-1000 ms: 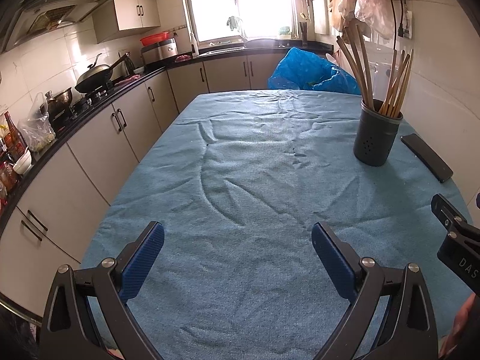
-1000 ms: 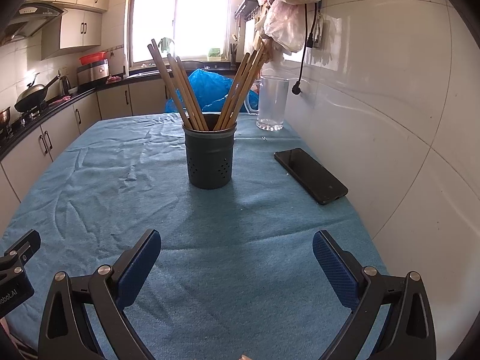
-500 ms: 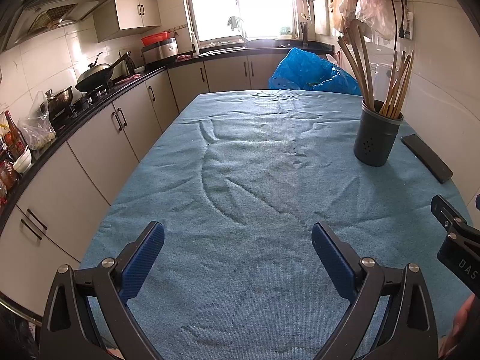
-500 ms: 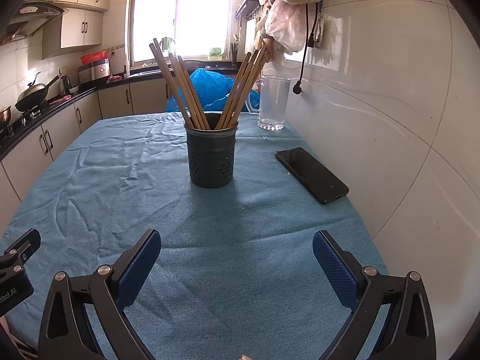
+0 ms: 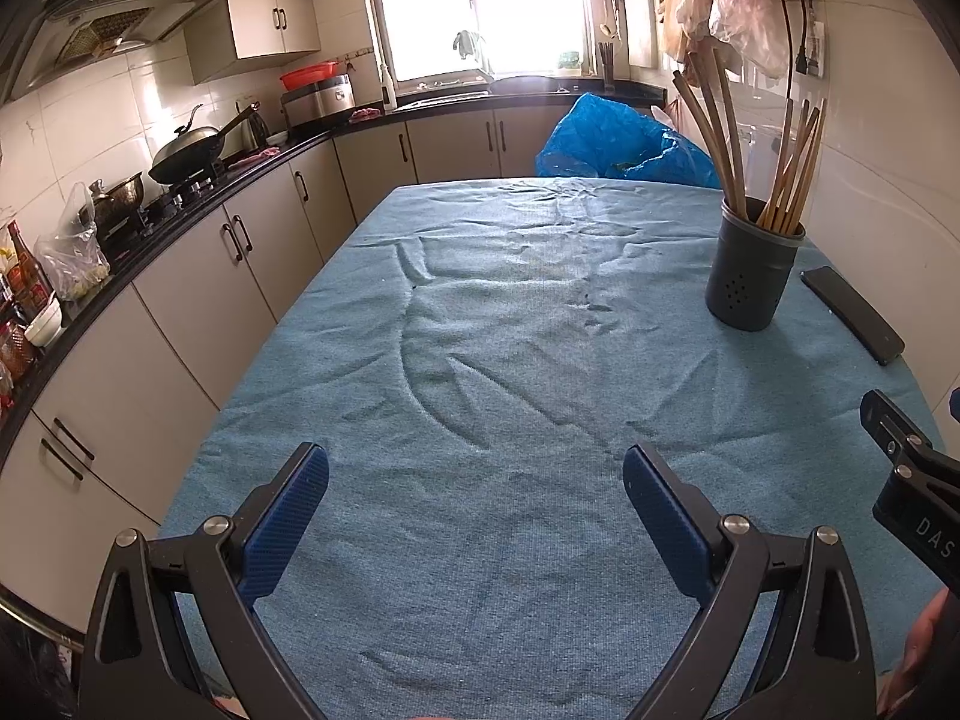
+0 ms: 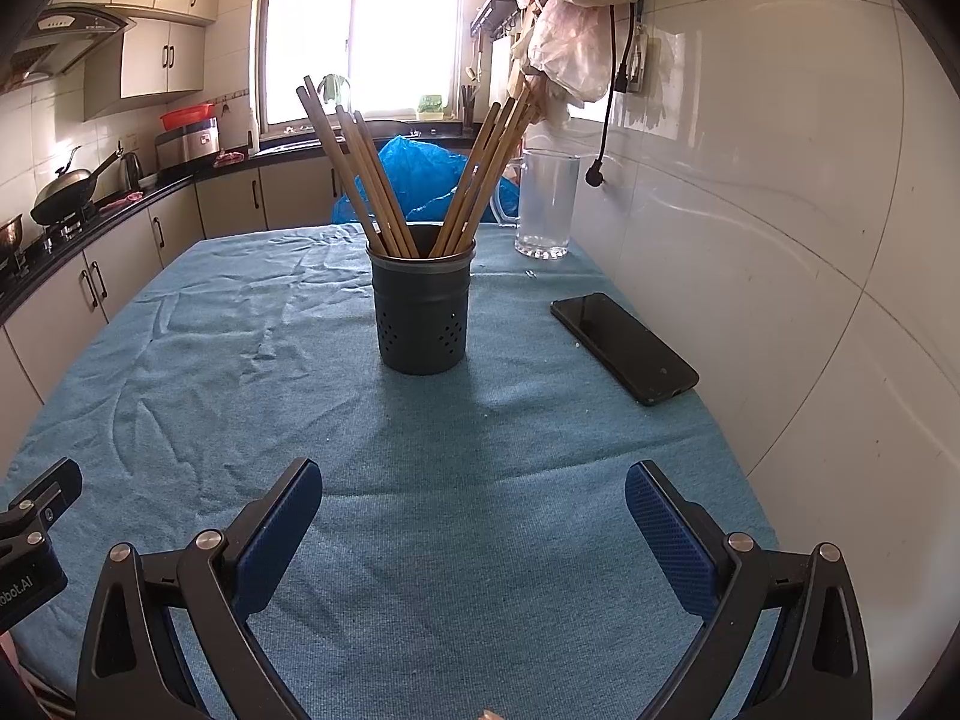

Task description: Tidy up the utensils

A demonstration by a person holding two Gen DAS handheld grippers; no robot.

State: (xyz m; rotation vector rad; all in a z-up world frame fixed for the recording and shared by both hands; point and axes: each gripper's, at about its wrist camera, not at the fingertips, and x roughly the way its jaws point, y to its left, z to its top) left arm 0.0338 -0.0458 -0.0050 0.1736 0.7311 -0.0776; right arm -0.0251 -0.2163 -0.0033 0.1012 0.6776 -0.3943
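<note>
A dark grey perforated utensil holder stands upright on the blue tablecloth, with several wooden chopsticks fanned out in it. It also shows in the left wrist view at the far right. My right gripper is open and empty, low over the cloth, well short of the holder. My left gripper is open and empty over the bare cloth, to the left of the holder.
A black phone lies right of the holder near the tiled wall. A clear glass pitcher and a blue plastic bag stand at the table's far end. Kitchen counters and cabinets run along the left.
Both views have crept slightly forward and right; the holder sits a little nearer. Both grippers stay open and empty.
</note>
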